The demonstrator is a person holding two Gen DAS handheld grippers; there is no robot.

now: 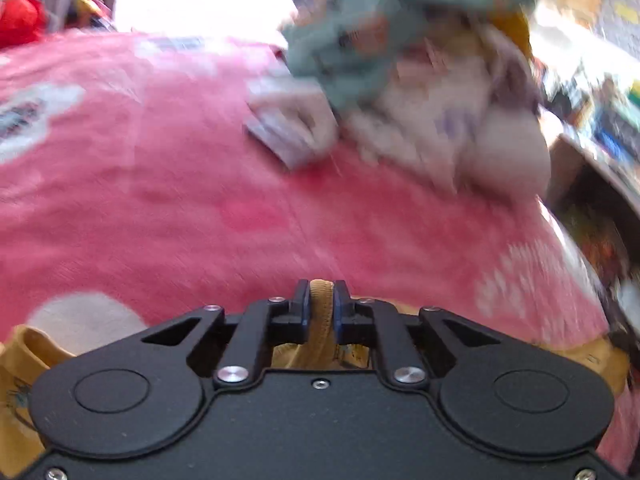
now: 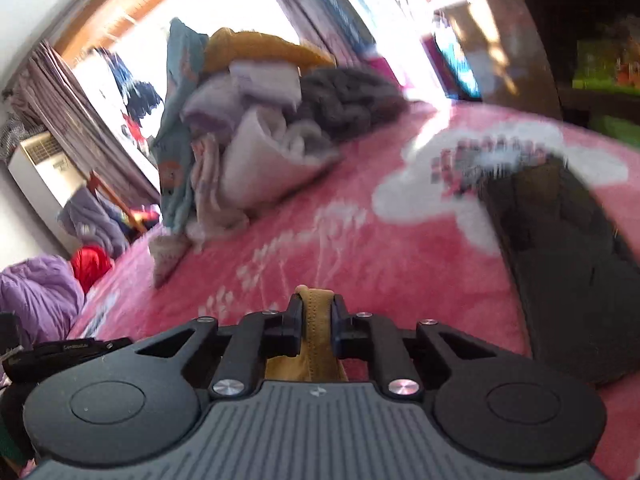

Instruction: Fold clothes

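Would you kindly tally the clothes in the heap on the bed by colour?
Teal: 1
Mustard: 1
Grey knit: 1
White or pale lilac: at least 2, blurred together
Total: at least 5

Left matte-black plastic two-finger gripper (image 1: 321, 294): smooth housing, 2 round caps, silver screws, blue-edged pads. Right matte-black plastic two-finger gripper (image 2: 316, 310): ribbed grey housing.

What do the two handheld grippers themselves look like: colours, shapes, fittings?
Both are black, with two round housings, angled linkage arms and silver screws. The left gripper has a smooth black body and blue-edged fingers. The right gripper has a grey ribbed body.
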